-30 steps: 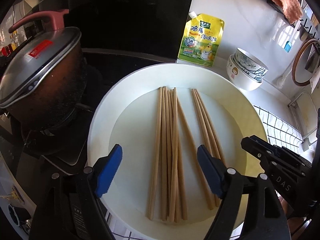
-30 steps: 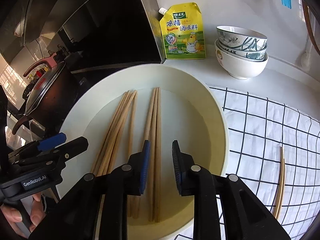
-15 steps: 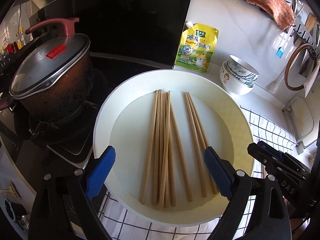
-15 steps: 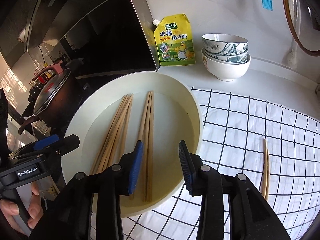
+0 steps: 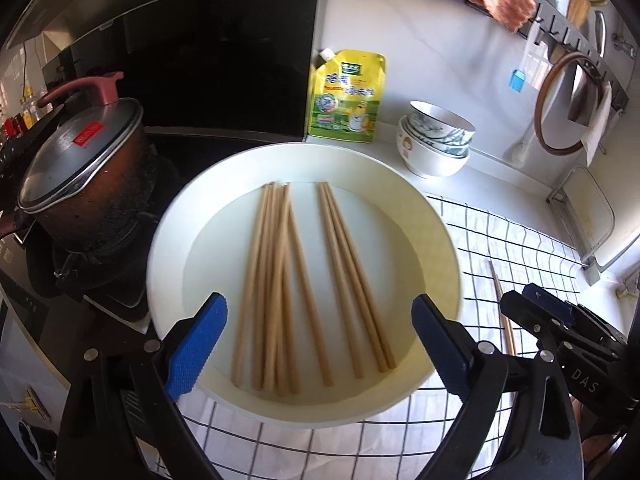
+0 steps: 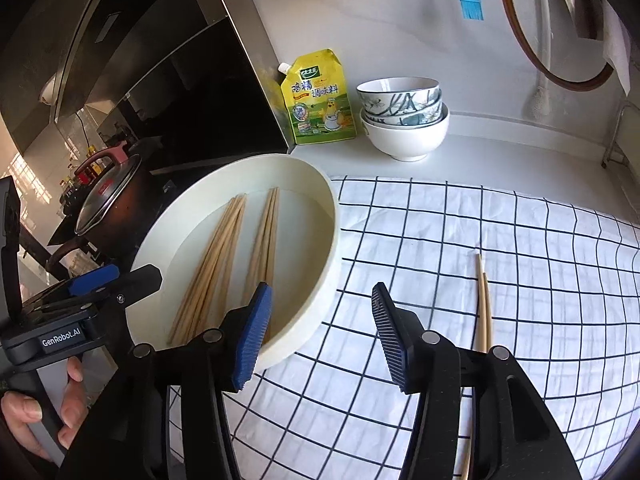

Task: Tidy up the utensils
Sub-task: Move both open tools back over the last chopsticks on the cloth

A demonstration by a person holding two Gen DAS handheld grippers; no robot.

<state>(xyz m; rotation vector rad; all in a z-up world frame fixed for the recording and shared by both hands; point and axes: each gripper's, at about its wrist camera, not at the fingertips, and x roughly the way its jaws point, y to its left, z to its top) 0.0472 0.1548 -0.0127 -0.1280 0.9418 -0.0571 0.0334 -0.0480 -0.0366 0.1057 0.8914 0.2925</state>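
Several wooden chopsticks (image 5: 276,280) lie in two bunches in a wide white basin (image 5: 436,236), also seen in the right wrist view (image 6: 224,256) in the basin (image 6: 324,248). A pair of chopsticks (image 6: 483,304) lies on the checked cloth (image 6: 520,248), also in the left wrist view (image 5: 502,312). My left gripper (image 5: 320,344) is open and empty above the basin's near rim. My right gripper (image 6: 320,332) is open and empty over the basin's right rim and cloth.
A lidded dark pot (image 5: 80,172) sits on the stove to the left. A yellow seasoning pouch (image 5: 348,96) and stacked bowls (image 5: 434,140) stand at the back wall. A round wooden-rimmed item (image 5: 568,100) and a blue brush (image 6: 471,4) hang on the wall.
Both grippers have pulled back and up from the basin. The right gripper has opened wide and shifted right, toward the cloth. The chopsticks in the basin have not moved.
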